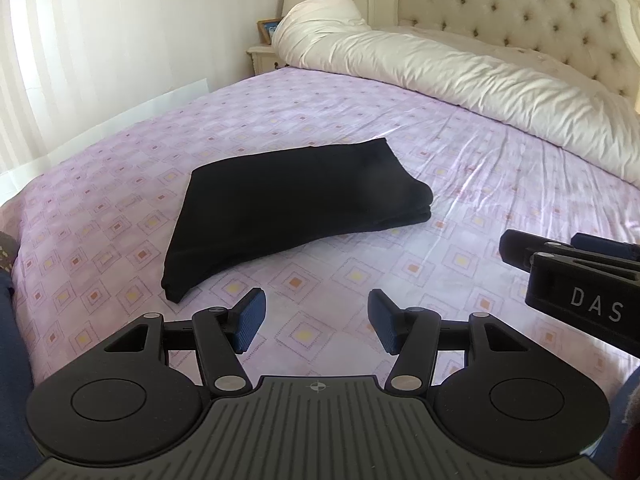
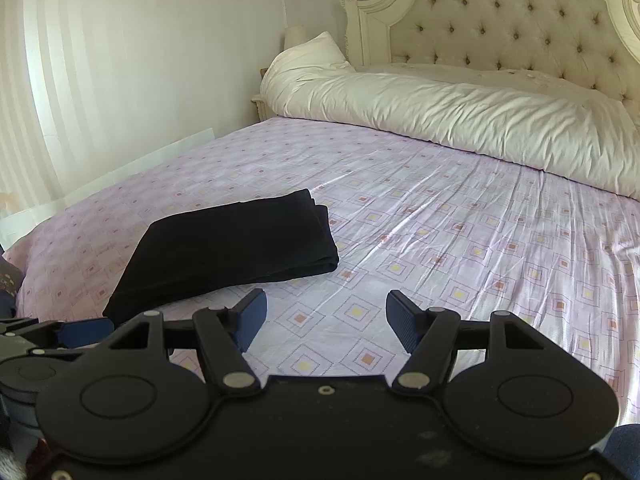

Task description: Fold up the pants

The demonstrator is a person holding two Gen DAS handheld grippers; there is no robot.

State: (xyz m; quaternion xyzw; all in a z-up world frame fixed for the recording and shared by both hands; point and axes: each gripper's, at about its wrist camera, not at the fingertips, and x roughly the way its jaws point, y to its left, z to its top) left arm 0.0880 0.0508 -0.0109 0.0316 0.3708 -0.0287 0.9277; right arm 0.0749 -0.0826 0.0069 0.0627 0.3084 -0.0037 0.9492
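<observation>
From my left, pale vertical curtains (image 2: pixel 100 80) close that side, and the lilac sheet with small square motifs (image 1: pixel 360 112) runs up to them. One pair of black pants, folded into a flat rectangle (image 1: pixel 288 204), lies left of centre, clear of the sheet's left edge, with bare sheet open on its right and near sides. My left gripper (image 1: pixel 316 320) hovers just short of it, jaws spread, holding nothing. My right gripper (image 2: pixel 326 320) sits further right, jaws likewise apart, over bare sheet. Far off lie one rumpled cream duvet (image 2: pixel 460 120) and one tufted cream headboard (image 2: pixel 520 12).
</observation>
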